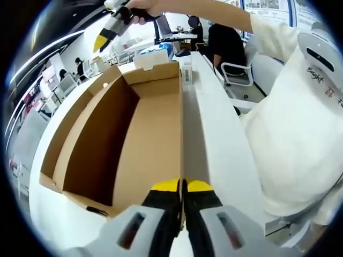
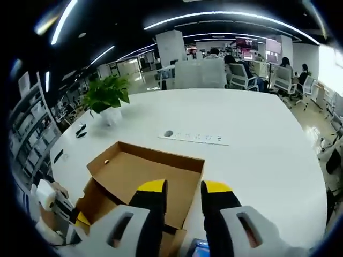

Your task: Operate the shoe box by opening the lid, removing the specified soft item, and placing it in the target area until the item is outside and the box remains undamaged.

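Cardboard shoe box (image 1: pixel 128 134) (open) lies just ahead of closed, empty left hand-held gripper (image 1: pixel 182 187)

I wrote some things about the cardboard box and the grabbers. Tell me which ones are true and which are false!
1. The cardboard box is open. True.
2. A soft toy lies inside the box. False: the part of the inside seen in the left gripper view is bare cardboard.
3. The left gripper has its jaws nearly together. True.
4. A green plant stands on the white table. True.
5. The right gripper is clamping the box flap. False: its jaws stand apart above the box with nothing between them.
6. The table is black. False: it is white.
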Demonstrator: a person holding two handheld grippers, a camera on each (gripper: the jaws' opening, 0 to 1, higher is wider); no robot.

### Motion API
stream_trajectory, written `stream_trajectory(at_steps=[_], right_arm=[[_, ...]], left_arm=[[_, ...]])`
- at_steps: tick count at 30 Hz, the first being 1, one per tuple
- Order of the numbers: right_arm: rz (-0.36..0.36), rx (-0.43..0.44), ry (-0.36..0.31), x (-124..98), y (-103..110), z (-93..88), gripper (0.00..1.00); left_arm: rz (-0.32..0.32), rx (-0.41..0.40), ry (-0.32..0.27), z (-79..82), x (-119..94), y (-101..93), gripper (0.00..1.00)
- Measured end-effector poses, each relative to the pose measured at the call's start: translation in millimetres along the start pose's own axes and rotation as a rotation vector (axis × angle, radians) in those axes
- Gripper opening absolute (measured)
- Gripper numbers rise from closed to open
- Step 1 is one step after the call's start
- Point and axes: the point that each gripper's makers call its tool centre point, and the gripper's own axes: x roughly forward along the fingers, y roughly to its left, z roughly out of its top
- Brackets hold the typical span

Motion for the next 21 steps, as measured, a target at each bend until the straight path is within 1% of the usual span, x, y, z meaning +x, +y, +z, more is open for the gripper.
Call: stream_trajectory(at_steps=[1,3,4,5,6,7,8,9,10,11,12,14,17,18,21], right_arm=[[-0.01,0.001,0.005,1.6,-0.4,0.1,0.25],[-0.022,-0.012,0.009,6.1,-1.3,6.6,0.25],[-0.048,-0.02,0.015,6.8,-6.1,7.3,0.26],[-0.066,-0.015,0.019,7.8,-9.7,7.7,0.25],[-0.06,-0.007,0.026,11.8,-12.3,11.1,0.25],[-0.07,0.004,0.033,13.6,-16.4,11.3,0.26],[-0.084,0.031,0.036,16.1,-21.9,11.9,0.27],[-0.074,0.047,0.052,18.0,-21.0,10.1,0.27],[-0.07,0.045,0.064,18.8,-20.6,7.9,0.27],[-0.077,0.056,0.06,20.2,-21.8,8.3,0.26],[-0.077,0.053,0.066,23.4,-22.0,10.8,0.26],[-0.1,0.04,0.076,26.1,-25.5,11.9,0.26],[-0.128,-0.002,0.101,29.6,-28.4,13.0,0.26],[-0.125,-0.012,0.113,31.3,-26.1,11.8,0.25],[-0.133,-0.003,0.118,36.6,-27.6,11.8,0.24]], left_arm=[[-0.002,-0.001,-0.001,0.0,0.0,-0.2,0.01],[-0.003,0.0,-0.001,0.1,0.2,-0.8,0.01],[-0.003,0.001,-0.001,0.2,0.3,-1.1,0.01],[-0.003,0.0,0.0,-0.2,0.1,0.1,0.01],[-0.002,0.001,0.0,-0.3,0.1,0.3,0.01],[0.001,0.001,0.0,-0.2,0.3,0.0,0.01],[0.003,0.002,0.0,-0.2,0.3,-0.2,0.01],[0.004,0.003,-0.001,-0.7,-0.2,2.3,0.01],[0.005,0.003,-0.002,-0.8,-0.5,3.1,0.01],[0.005,0.003,-0.003,-0.9,-0.5,4.0,0.01],[0.003,0.005,-0.005,-0.9,-0.5,5.3,0.01],[-0.003,0.002,-0.005,-1.4,-0.5,6.6,0.01],[-0.008,0.0,0.002,-2.2,0.1,7.9,0.01],[-0.008,0.002,0.003,-2.5,0.2,8.3,0.01],[-0.003,0.004,-0.001,-3.1,0.1,9.4,0.01]])
